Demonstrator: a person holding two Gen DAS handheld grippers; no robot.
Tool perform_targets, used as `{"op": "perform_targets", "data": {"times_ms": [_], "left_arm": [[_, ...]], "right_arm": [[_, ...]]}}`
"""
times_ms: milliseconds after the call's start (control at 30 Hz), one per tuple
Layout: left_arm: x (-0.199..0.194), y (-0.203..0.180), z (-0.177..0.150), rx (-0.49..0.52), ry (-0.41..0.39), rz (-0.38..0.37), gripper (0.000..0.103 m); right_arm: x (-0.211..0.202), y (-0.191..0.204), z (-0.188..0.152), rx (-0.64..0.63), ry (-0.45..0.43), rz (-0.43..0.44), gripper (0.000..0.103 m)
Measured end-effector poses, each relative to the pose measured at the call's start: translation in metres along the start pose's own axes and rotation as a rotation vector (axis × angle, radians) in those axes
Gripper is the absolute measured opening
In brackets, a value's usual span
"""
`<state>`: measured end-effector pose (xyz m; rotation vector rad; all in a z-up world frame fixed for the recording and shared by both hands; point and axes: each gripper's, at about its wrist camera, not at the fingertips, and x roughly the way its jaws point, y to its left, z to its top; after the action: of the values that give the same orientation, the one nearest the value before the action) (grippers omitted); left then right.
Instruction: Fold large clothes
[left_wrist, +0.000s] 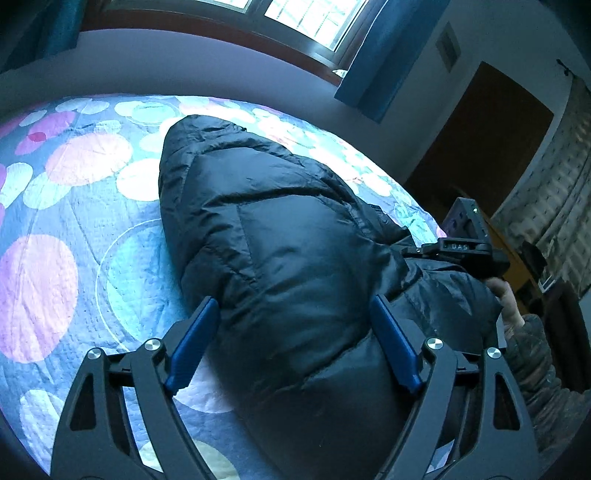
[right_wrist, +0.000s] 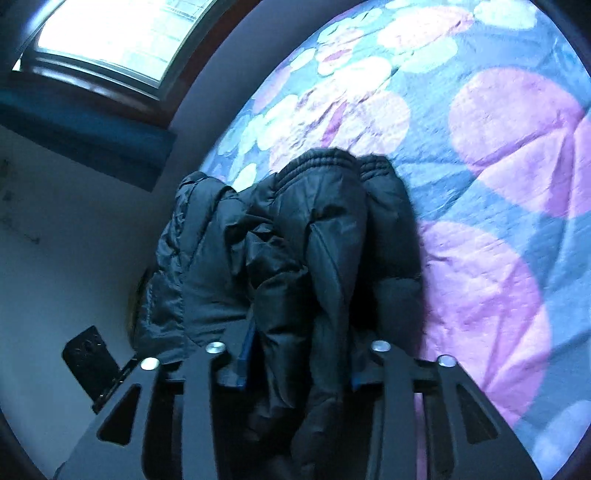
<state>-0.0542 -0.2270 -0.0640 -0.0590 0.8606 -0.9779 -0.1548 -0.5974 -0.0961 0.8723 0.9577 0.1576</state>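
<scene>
Both grippers work the black puffer jacket (left_wrist: 280, 258) lying on the patterned bed (left_wrist: 74, 206): the left gripper (left_wrist: 295, 339) has its fingers wide apart astride the padded bulk, while the right gripper (right_wrist: 295, 365) has bunched fabric between its fingers, though how firmly they pinch cannot be told. The slick, springy padding could slide free or puff back open, spoiling the fold. Farther off, the wall, window (left_wrist: 306, 18) and blue curtain (left_wrist: 388, 62) stand clear.
</scene>
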Motion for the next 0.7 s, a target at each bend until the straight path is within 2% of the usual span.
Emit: {"op": "perform_targets", "data": {"times_ms": [167,233,300,400,433,467,567,700], "left_arm": [[0.001,-0.005,-0.002,-0.005,-0.002,0.014,0.082],[0.001,-0.006,-0.002,-0.005,-0.003,0.017,0.082],[0.001,-0.007,-0.003,-0.005,-0.003,0.019,0.082],[0.001,-0.009,-0.002,-0.011,-0.003,0.022,0.082],[0.001,-0.009,-0.003,-0.011,-0.004,0.024,0.082],[0.001,-0.008,-0.002,-0.011,-0.004,0.025,0.082],[0.002,-0.010,-0.004,-0.001,-0.005,0.031,0.082],[0.001,-0.014,-0.004,0.015,-0.009,0.039,0.082]], "right_arm": [[-0.045,0.041,0.000,-0.118,-0.107,-0.222,0.044],[-0.068,0.065,-0.008,-0.171,-0.149,-0.173,0.044],[-0.076,0.088,-0.021,-0.224,-0.119,-0.070,0.053],[-0.066,0.108,-0.043,-0.298,-0.007,0.019,0.054],[-0.055,0.115,-0.047,-0.312,0.036,0.023,0.054],[-0.048,0.114,-0.055,-0.325,0.075,-0.005,0.054],[-0.033,0.102,-0.061,-0.325,0.119,-0.116,0.054],[-0.014,0.084,-0.063,-0.304,0.156,-0.170,0.052]]}}
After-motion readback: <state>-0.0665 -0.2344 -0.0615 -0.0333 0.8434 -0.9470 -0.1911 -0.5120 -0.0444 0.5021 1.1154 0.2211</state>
